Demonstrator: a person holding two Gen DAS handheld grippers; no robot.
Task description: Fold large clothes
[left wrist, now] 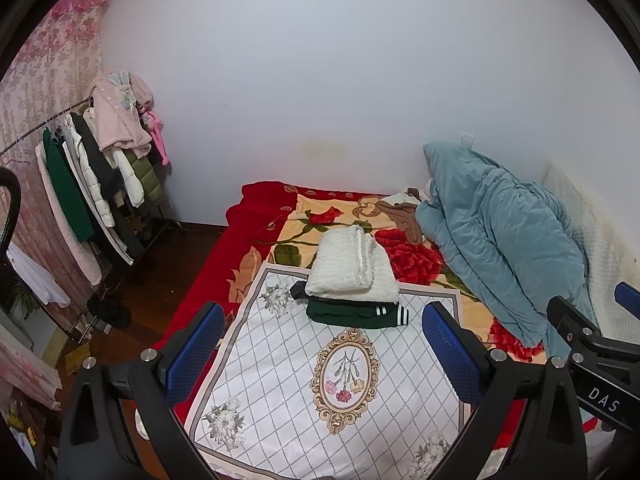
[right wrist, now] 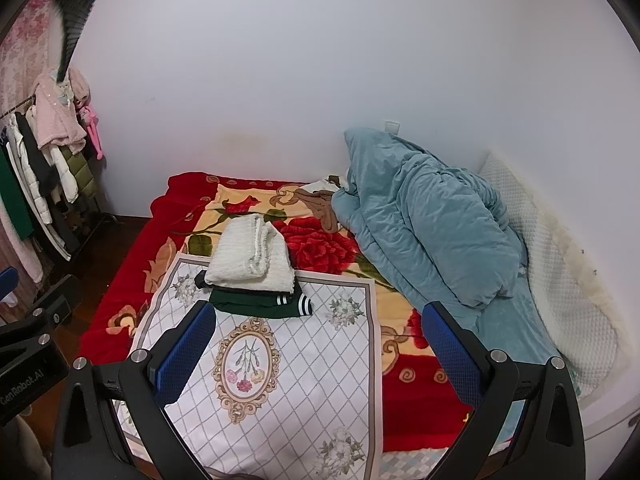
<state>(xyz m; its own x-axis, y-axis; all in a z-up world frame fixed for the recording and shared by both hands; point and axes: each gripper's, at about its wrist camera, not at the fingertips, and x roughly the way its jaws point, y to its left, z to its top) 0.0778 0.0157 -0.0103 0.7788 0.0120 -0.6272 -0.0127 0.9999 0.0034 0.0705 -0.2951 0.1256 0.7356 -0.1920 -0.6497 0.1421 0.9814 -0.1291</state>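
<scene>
Both grippers, left gripper [left wrist: 324, 354] and right gripper [right wrist: 320, 354], were held wide, empty; the soft, limp white knit [left wrist: 352, 264] would be best taken by its folded edge.

Even, soft indoor light; faint shadows; heavy fisheye bending; dark vignette corners; mild haze at edges.

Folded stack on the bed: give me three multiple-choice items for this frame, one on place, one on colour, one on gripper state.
1. Where does the white folded garment lie?
A. On the dark green garment
B. On the blue quilt
C. On the floor

2. What colour are the gripper fingers' pads?
A. Red
B. Blue
C. Yellow

3. What state is the left gripper in?
A. Shut on cloth
B. Shut, holding nothing
C. Open, holding nothing

Key: 1 A, it rests atop the green one; 2 B, both views show blue pads; 3 C, its fingers stand apart over the patterned cloth.
</scene>
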